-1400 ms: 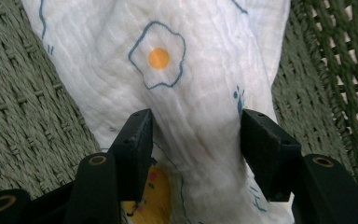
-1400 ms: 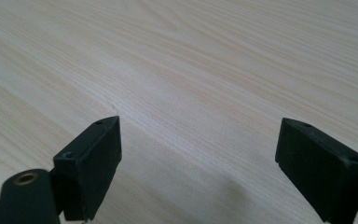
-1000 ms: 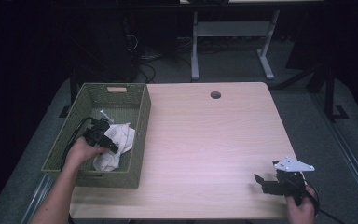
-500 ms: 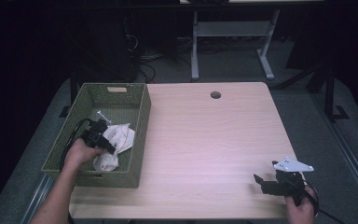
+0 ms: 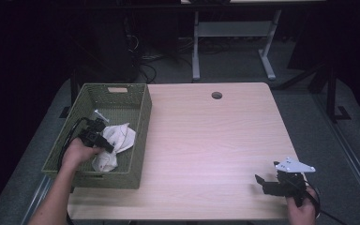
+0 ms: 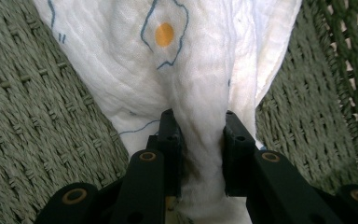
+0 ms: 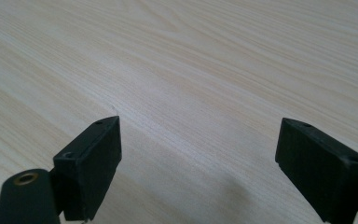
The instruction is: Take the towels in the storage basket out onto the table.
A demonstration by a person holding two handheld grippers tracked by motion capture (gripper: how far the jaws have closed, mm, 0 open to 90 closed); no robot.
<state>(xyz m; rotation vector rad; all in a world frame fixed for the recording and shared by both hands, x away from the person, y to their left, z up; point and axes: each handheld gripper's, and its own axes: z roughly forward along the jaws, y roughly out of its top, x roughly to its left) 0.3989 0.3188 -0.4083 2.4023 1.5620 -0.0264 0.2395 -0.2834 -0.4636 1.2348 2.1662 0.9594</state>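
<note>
From the high view, a green woven basket sits on the left side of a light wood table, with a crumpled white cloth lying inside it toward the near end. The left gripper reaches down into the basket at the cloth, the left hand behind it. The right gripper rests low at the near right corner of the table, well apart from the basket, held by the right hand.

In the left gripper view, the two black jaws pinch a bunched fold of the cloth between them. The cloth carries blue outlines and an orange dot, and it lies against the basket's woven floor; whether it is lifted off that floor is hard to judge here.

In the right gripper view, the jaws stand spread wide with nothing between them, over bare tabletop.
</note>
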